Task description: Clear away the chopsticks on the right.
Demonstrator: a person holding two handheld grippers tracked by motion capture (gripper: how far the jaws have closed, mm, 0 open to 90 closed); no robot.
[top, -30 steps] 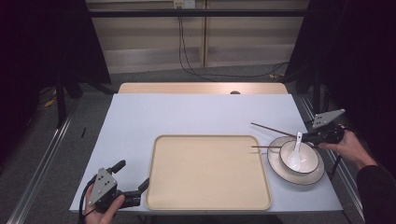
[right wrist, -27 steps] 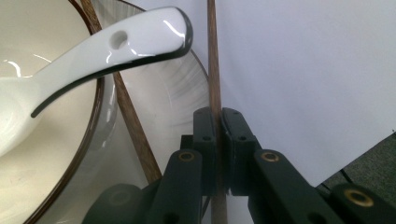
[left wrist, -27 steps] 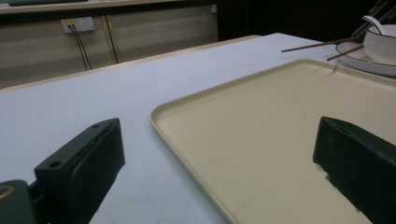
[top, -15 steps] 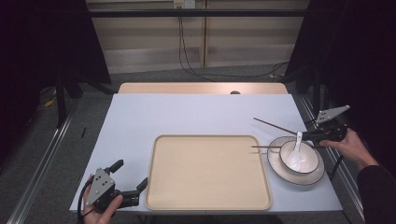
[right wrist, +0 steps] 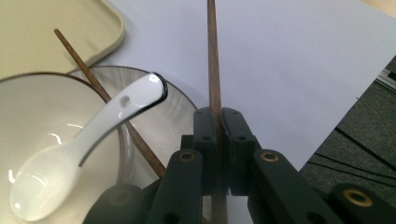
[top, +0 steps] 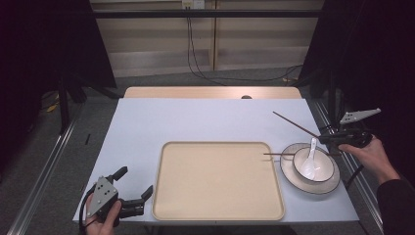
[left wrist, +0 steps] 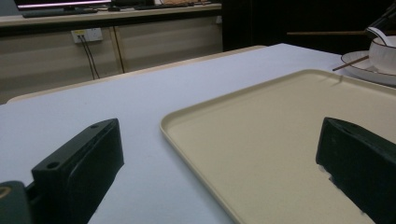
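Observation:
At the table's right edge my right gripper (top: 327, 139) is shut on a brown chopstick (top: 296, 126), which sticks out up and to the left above the table. In the right gripper view the jaws (right wrist: 218, 116) pinch that chopstick (right wrist: 213, 60) tightly. A second chopstick (top: 276, 154) rests across the plate's rim toward the tray. A white bowl (top: 320, 171) with a white spoon (top: 309, 159) sits on a grey plate (top: 293, 177). My left gripper (top: 134, 181) stands open at the front left, nothing between its jaws (left wrist: 219, 135).
A large beige tray (top: 218, 181) lies bare in the middle of the pale blue table (top: 195, 120); its near corner (left wrist: 187, 135) lies between my left jaws' line of sight. Cables and shelving stand beyond the far edge. The floor drops off at the right edge.
The held chopstick's free tip has risen and swung toward the far right with my right gripper. My left gripper has stayed where it was.

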